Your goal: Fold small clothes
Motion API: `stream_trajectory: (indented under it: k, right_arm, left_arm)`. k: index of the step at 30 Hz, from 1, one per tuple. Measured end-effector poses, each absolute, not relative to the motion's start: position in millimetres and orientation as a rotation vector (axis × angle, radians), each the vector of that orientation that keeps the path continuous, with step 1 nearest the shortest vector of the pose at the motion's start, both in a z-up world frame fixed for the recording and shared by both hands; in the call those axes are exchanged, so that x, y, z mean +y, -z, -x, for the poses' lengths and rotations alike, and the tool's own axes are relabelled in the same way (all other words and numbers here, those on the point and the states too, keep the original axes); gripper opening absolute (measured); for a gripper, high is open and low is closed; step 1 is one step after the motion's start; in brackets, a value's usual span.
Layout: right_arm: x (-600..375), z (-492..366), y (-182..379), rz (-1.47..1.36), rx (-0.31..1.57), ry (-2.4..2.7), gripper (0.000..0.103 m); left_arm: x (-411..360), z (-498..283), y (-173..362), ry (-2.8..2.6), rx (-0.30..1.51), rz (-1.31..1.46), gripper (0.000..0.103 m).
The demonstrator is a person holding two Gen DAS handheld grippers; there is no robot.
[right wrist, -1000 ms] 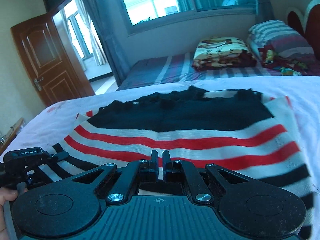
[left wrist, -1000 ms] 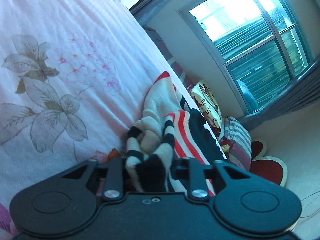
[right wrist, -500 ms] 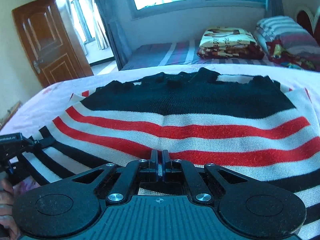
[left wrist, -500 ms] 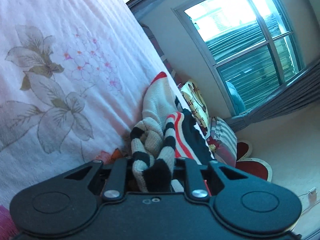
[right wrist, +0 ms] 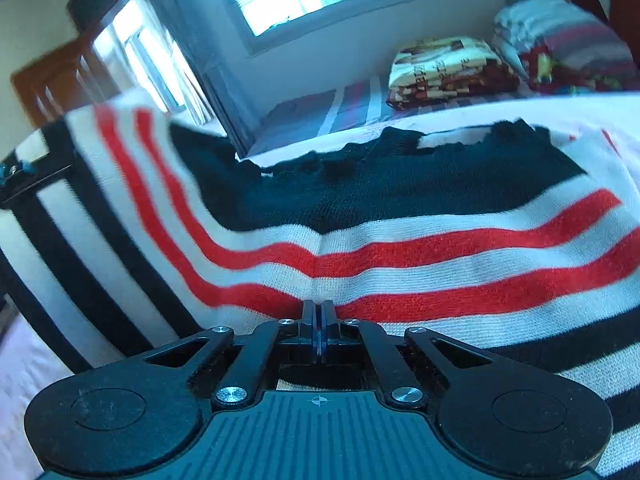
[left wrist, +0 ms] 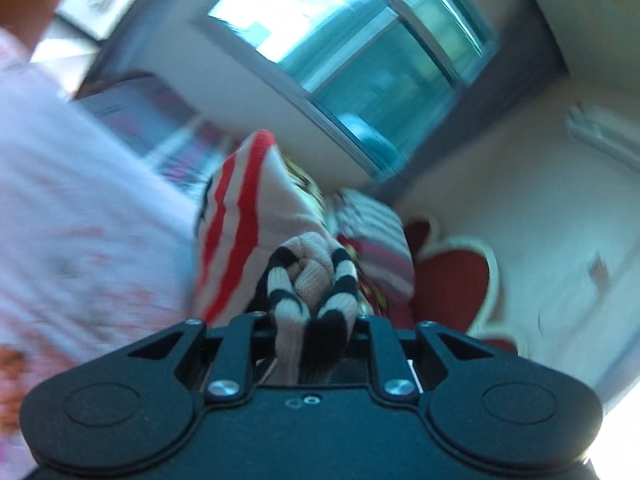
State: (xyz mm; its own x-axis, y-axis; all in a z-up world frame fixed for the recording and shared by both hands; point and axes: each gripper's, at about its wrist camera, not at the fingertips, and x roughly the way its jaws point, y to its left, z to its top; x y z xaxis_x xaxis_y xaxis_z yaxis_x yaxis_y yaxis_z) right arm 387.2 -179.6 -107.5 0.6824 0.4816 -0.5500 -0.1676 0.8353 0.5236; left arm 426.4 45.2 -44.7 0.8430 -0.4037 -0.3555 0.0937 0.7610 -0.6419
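A small knit sweater (right wrist: 400, 240) with red, white and black stripes and a dark top part lies on the pink floral bed sheet (left wrist: 60, 220). My left gripper (left wrist: 310, 312) is shut on a bunched black-and-white striped corner of the sweater (left wrist: 308, 280) and holds it up off the bed. My right gripper (right wrist: 319, 320) is shut on the sweater's near edge, at the red stripe. In the right wrist view the sweater's left side (right wrist: 100, 200) rises steeply, and the left gripper (right wrist: 24, 176) shows at its top corner.
A second bed with a striped sheet (right wrist: 340, 100) stands by the window wall. On it lie a folded patterned blanket (right wrist: 448, 68) and striped bedding (right wrist: 568, 40). A red headboard (left wrist: 452, 280) is at the right. A wooden door (right wrist: 60, 80) is at the far left.
My left gripper has lifted its sweater corner up off the bed and swung; its view is now blurred. The sweater's left side now stands up. My right gripper has kept its hold.
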Motion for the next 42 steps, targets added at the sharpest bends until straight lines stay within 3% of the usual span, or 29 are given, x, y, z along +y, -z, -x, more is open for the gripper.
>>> stream_trajectory:
  k: [4,8,9,10,11,12,14,19,25,28,31,33,35,42]
  right_arm:
    - [-277,-365,95,-0.763,0.636,-0.224,0.000]
    - [-340,-350,91,-0.846,0.642,-0.171,0.002]
    - [-349,-347,89,-0.855,0.646,-0.162,0.010]
    - [-358,-343,85,-0.869,0.640,-0.160,0.048]
    - [-364,-339,83,-0.881,0.620,-0.165,0.080]
    - [-368,-335,79,-0.889,0.605,-0.193,0.081]
    - [-370,-334,73,-0.902,0.612,-0.237,0.080]
    - [-352,-350,80,-0.927,0.703,-0.348,0.077]
    - [-322,-376,106,-0.877,0.844,-0.375,0.070]
    - [-308,-386,109,-0.806,0.866,-0.381,0.064]
    - [-286,-392,102,-0.637,0.892,-0.379,0.052]
    - [-272,-392,96,-0.501,0.884,-0.375,0.032]
    - [-263,-388,89,-0.396,0.852,-0.390,0.024]
    - [-257,-351,44,-0.091,0.606,-0.342,0.022]
  left_arm:
    - [-37,-443,48,0.371,0.621,0.475,0.016]
    - [-124,-467,100,0.436,0.866,0.283,0.024]
    - [-141,-468,114,0.443,0.893,0.214,0.025]
    - [-153,-461,114,0.448,0.840,0.145,0.032]
    - [-161,-455,109,0.489,0.830,0.109,0.058]
    - [-163,-450,103,0.538,0.831,0.109,0.070]
    - [-151,-436,81,0.607,0.774,0.147,0.060]
    - [-68,-424,53,0.459,0.623,0.247,0.065]
    - [-1,-471,93,0.282,0.745,0.356,0.057]
    - [3,-480,105,0.293,0.743,0.413,0.059]
    - [0,-478,113,0.287,0.753,0.411,0.062]
    - [3,-477,111,0.288,0.755,0.410,0.063]
    - [6,-479,106,0.278,0.730,0.394,0.061]
    - [-7,-494,103,0.309,0.711,0.383,0.060]
